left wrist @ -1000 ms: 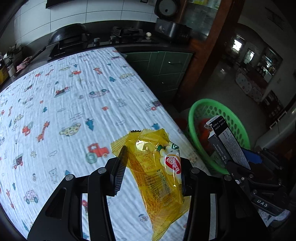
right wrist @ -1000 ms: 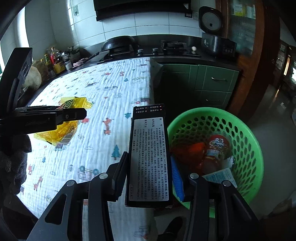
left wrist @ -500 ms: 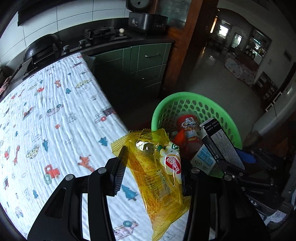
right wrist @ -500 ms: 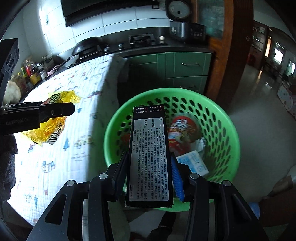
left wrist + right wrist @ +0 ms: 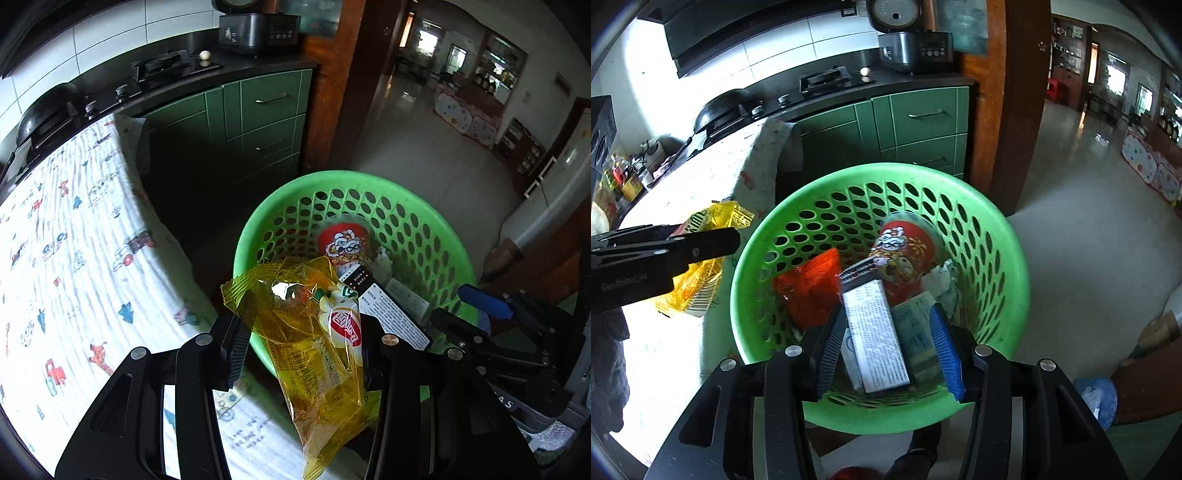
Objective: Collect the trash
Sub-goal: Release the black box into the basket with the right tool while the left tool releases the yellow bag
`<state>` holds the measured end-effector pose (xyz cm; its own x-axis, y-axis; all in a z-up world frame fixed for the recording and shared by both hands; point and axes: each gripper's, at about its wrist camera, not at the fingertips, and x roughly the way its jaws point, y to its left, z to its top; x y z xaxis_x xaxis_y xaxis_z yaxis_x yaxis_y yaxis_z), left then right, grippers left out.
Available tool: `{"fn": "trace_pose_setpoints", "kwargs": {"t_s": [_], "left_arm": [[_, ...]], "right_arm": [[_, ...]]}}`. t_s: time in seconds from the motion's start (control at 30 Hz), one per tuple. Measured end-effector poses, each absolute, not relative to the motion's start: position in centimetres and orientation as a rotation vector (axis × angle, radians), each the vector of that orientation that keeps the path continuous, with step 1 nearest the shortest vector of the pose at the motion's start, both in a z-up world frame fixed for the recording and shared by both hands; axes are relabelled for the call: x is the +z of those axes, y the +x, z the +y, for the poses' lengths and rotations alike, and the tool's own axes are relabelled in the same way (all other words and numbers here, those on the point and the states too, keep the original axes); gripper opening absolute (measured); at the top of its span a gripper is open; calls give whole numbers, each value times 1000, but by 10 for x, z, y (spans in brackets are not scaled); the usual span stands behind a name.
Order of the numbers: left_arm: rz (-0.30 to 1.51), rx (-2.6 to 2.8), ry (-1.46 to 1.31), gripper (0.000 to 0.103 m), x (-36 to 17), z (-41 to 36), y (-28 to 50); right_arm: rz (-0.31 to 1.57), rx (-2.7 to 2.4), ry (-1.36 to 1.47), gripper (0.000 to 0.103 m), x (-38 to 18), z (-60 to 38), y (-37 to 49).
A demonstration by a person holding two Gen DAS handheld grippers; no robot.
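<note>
My left gripper (image 5: 304, 332) is shut on a crinkled yellow snack wrapper (image 5: 314, 350), held at the near-left rim of the green perforated basket (image 5: 351, 177). In the right wrist view the wrapper (image 5: 698, 266) hangs left of the basket (image 5: 879, 173). My right gripper (image 5: 888, 332) is over the basket and its jaws are opening. The black box with a white label (image 5: 875, 332) lies tilted between them, its far end sunk among the trash. A gap shows between the box and the blue pad (image 5: 945, 350).
The basket holds a red cartoon cup (image 5: 901, 251), an orange-red packet (image 5: 809, 284), crumpled tissue (image 5: 945, 280) and a pale carton (image 5: 916, 325). The table with the printed white cloth (image 5: 74, 240) lies left. Green cabinets (image 5: 258, 122) stand behind, with tiled floor (image 5: 1089, 240) to the right.
Both grippers moved from above the table to the basket. The right jaws have parted and the box has tipped down into the basket. The left still grips the wrapper.
</note>
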<state>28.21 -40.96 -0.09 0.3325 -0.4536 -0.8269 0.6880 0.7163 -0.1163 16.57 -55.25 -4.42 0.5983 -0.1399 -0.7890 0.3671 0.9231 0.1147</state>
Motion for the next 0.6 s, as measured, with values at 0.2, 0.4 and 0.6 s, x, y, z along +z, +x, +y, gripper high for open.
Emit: {"fn": "trace_pose_setpoints", "kwargs": {"t_s": [0.2,0.4,0.6], "left_arm": [[987,-781,272,46,-10,-420,279],[993,-804,255,55,-15,-428,277],[969,-830,254,70,-14,-431,269]], "right_arm": [[865,-330,284,59,-42,-559,153],[845,-348,284,69,-39,-561,138],[820,-354,304,76,-37,-558,129]]}}
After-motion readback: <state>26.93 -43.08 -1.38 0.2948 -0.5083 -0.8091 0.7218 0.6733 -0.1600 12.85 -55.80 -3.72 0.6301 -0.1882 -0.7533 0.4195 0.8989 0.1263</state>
